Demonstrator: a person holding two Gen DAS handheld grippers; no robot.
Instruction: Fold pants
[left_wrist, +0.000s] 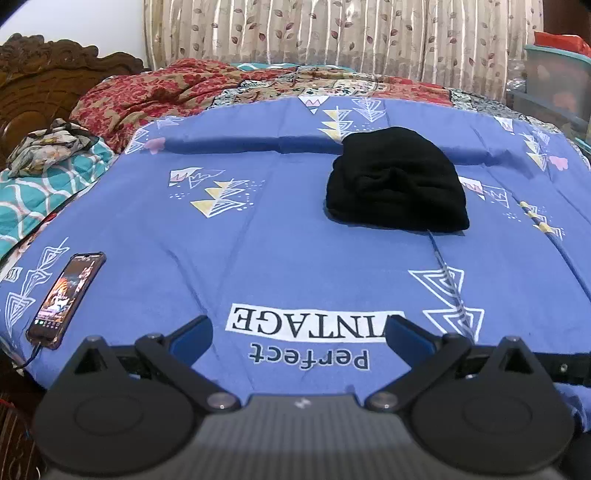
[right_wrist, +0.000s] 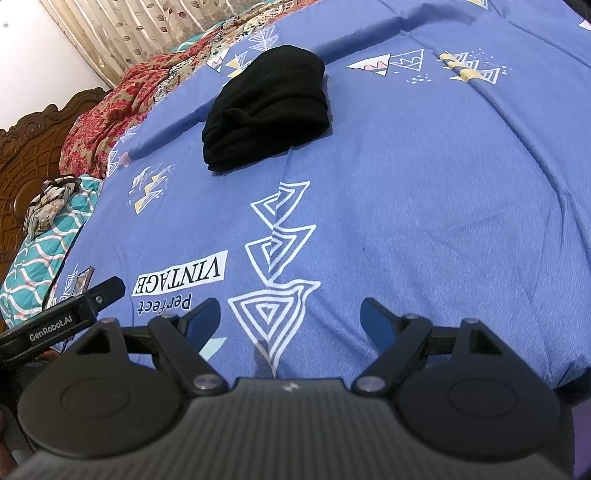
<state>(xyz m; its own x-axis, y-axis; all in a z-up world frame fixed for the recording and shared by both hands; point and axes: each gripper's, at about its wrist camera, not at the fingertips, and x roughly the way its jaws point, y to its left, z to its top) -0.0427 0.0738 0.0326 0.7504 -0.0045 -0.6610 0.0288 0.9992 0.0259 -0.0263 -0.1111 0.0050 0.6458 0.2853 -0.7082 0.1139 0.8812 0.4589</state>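
Blue printed bedsheet (left_wrist: 280, 236) holds soft black pants (left_wrist: 397, 181) folded into a lump.

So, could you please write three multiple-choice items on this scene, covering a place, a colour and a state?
1. Where does the phone lie?
A. On the blue bedspread, left of the VINTAGE print
B. On top of the pants
C. On the carved headboard

2. What colour are the pants?
A. Red
B. Black
C. Teal

3. How do the pants lie?
A. Spread out flat
B. Held up in a gripper
C. In a folded bundle

Key: 1 A, it rests on the bedspread's left edge; 2 B, the bundle is plain black; 3 C, the left gripper and right gripper are open, clear of it.
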